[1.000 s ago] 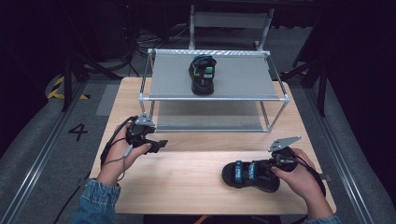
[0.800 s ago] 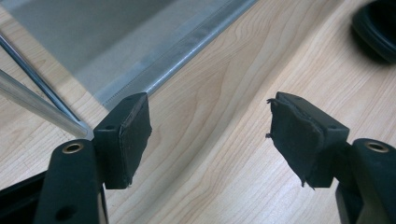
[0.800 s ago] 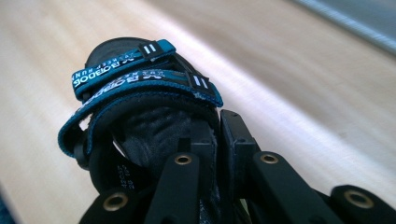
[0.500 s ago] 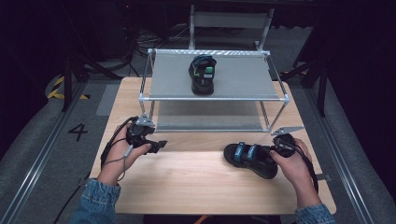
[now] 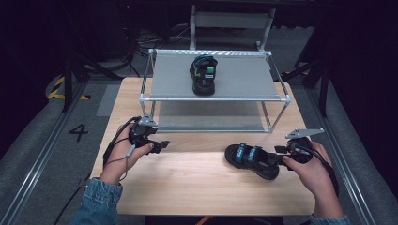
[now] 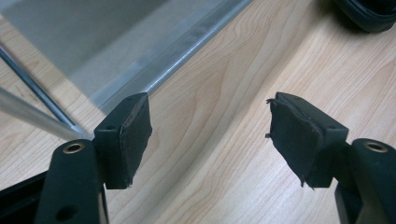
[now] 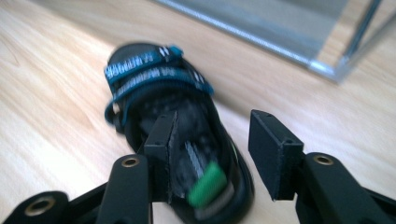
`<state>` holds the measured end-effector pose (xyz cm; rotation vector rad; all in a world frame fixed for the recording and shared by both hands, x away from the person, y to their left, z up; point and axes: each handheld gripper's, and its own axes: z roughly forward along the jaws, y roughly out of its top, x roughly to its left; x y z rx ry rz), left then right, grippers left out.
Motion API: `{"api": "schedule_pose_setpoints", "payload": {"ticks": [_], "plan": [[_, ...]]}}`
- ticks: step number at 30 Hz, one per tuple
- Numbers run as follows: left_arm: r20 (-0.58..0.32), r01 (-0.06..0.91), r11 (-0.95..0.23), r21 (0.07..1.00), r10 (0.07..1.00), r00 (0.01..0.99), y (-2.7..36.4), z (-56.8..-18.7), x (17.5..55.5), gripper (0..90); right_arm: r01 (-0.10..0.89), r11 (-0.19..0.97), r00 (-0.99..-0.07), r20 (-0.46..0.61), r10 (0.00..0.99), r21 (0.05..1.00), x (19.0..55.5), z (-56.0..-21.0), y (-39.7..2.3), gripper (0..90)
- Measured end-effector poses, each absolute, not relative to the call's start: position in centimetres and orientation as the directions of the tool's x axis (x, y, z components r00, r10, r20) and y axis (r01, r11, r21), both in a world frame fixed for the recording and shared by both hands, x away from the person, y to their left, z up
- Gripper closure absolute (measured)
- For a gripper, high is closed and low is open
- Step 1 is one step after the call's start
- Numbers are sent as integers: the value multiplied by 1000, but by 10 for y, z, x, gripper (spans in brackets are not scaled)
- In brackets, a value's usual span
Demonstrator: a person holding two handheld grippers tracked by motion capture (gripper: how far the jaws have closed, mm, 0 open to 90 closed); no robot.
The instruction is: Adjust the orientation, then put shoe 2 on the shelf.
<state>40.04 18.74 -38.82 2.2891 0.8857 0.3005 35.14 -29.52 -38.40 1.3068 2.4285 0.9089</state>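
A black sandal with blue straps (image 5: 251,161) (image 7: 159,88) lies on the wooden table (image 5: 187,183) at the front right, toe pointing left. My right gripper (image 5: 280,153) (image 7: 212,126) is at its heel, open. One jaw stands inside the sandal over the insole, the other outside its side rim. A matching sandal (image 5: 204,74) rests on the top shelf of the metal rack (image 5: 244,75). Held low over the table at the front left, my left gripper (image 5: 164,144) (image 6: 210,121) is open with nothing between its pads, just in front of the rack's left leg.
The rack's lower shelf (image 6: 93,46) (image 7: 299,28) sits just above the table behind both grippers. Its thin legs (image 5: 149,101) stand at the corners. A dark sole edge (image 6: 369,14) shows far off in the left gripper view. Dark floor surrounds the table.
The right gripper and the sandal moved away from the front edge toward the rack, then the sandal stayed put while the gripper shifted slightly right. The left gripper has not moved.
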Motion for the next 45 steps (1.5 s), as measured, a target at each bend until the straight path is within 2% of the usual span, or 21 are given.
{"api": "schedule_pose_setpoints", "payload": {"ticks": [2, 3, 7, 14, 18, 24, 28, 30, 31, 32, 33, 37, 45], "plan": [[-24, 514, -559, 650, 661, 750, 185, -389, 401, 297, 688, 414, -554, 63, 830, 596, 346, -381, -300, 611], [-25, 512, -563, 649, 657, 754, 183, -390, 402, 296, 712, 407, -540, 77, 838, 572, 343, -380, -303, 705], [-21, 508, -564, 651, 655, 755, 182, -389, 405, 296, 742, 388, -530, 125, 839, 547, 337, -379, -303, 863], [-19, 507, -579, 639, 647, 763, 181, -390, 403, 294, 728, 447, -574, 107, 812, 520, 328, -370, -282, 878], [-22, 513, -574, 639, 652, 758, 181, -392, 403, 293, 696, 492, -651, 171, 740, 523, 321, -367, -258, 872], [-19, 507, -587, 631, 642, 767, 179, -393, 403, 292, 636, 545, -730, 198, 654, 547, 318, -373, -233, 865], [-20, 511, -581, 633, 648, 762, 180, -393, 403, 291, 642, 556, -734, 215, 644, 528, 317, -376, -231, 821], [-21, 512, -581, 633, 648, 762, 181, -393, 403, 291, 638, 532, -734, 231, 639, 557, 316, -374, -235, 750], [-27, 516, -581, 630, 647, 762, 181, -394, 402, 291, 621, 518, -738, 217, 639, 588, 316, -370, -237, 658], [-27, 516, -581, 630, 647, 762, 181, -394, 402, 291, 621, 518, -738, 217, 639, 588, 316, -370, -237, 658], [-26, 517, -581, 629, 648, 761, 181, -395, 402, 291, 605, 504, -741, 203, 641, 616, 316, -369, -238, 607], [-24, 516, -581, 630, 650, 760, 181, -395, 402, 291, 564, 491, -738, 139, 660, 664, 320, -370, -243, 514], [-25, 526, -581, 621, 656, 754, 188, -395, 398, 290, 513, 553, -748, 27, 663, 656, 336, -389, -244, 411]]}}
